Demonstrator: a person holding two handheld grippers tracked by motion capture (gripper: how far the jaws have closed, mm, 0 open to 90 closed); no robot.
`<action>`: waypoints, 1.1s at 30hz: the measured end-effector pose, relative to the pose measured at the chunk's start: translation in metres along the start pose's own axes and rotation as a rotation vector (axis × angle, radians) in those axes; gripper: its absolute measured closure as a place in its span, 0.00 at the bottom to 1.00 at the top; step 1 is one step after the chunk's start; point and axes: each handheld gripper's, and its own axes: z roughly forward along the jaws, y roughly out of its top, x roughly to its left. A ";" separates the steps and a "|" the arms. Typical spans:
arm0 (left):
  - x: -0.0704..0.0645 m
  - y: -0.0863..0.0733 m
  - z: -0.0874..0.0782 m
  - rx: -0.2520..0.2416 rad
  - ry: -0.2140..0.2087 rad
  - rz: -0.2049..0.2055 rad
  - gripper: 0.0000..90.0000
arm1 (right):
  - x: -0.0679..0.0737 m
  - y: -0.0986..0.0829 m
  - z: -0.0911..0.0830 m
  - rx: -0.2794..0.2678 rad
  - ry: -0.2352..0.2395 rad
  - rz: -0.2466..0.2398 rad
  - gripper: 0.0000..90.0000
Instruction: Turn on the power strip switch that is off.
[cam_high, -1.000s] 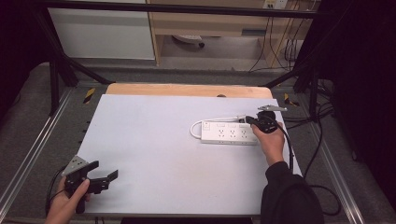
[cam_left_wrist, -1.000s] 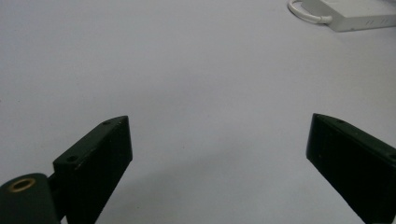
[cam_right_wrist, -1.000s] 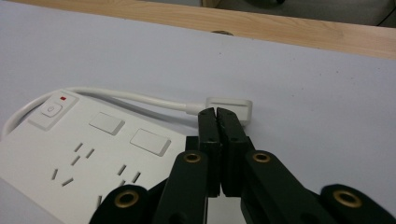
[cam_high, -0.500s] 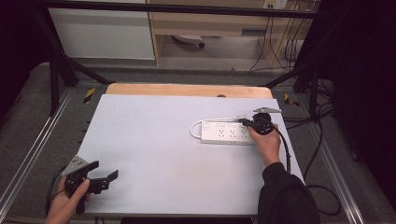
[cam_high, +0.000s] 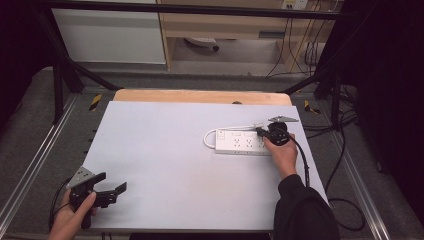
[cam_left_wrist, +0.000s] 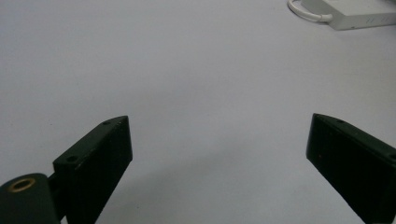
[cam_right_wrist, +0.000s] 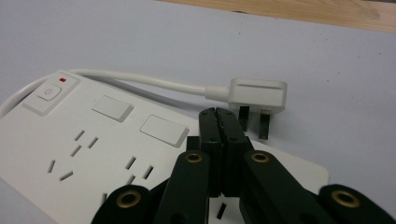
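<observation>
- White power strip (cam_high: 242, 143): lies flat on the bench (cam_high: 165, 160), directly under the right hand-held gripper (cam_high: 262, 132); its socket face points up, with a round power button and a red indicator at the end farthest from that gripper (cam_right_wrist: 52, 89).
- Right hand-held gripper (cam_right_wrist: 218, 116): jaws pressed together with nothing between them, their tips over the strip's top face, just short of the plug.
- White plug (cam_right_wrist: 258, 95): rests on the bench just beyond the closed jaw tips, its dark pins pointing toward the strip's far edge; whether the tips touch it cannot be told.
- White cord (cam_right_wrist: 140, 80): runs from the plug along the strip's far side and loops round the button end (cam_high: 207, 140).
- Right hand (cam_high: 283, 152): grips the gripper body behind the strip; a black cable trails from it along the dark sleeve.
- Left hand-held gripper (cam_high: 111, 192): jaws wide apart and empty, held low over bare bench well apart from the strip, which appears far ahead of it in the left gripper view (cam_left_wrist: 359, 11).
- Left hand (cam_high: 75, 215): holds that gripper at the bench's near corner.
</observation>
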 end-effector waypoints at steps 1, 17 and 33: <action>0.000 0.000 0.000 0.000 0.000 0.000 0.08 | 0.000 0.000 0.001 -0.002 -0.001 0.000 1.00; 0.000 0.000 0.000 -0.001 -0.001 0.000 0.08 | 0.002 -0.002 0.002 -0.008 -0.001 0.008 1.00; -0.001 0.000 0.000 -0.002 -0.003 0.001 0.08 | 0.003 -0.004 0.002 -0.017 -0.007 0.013 1.00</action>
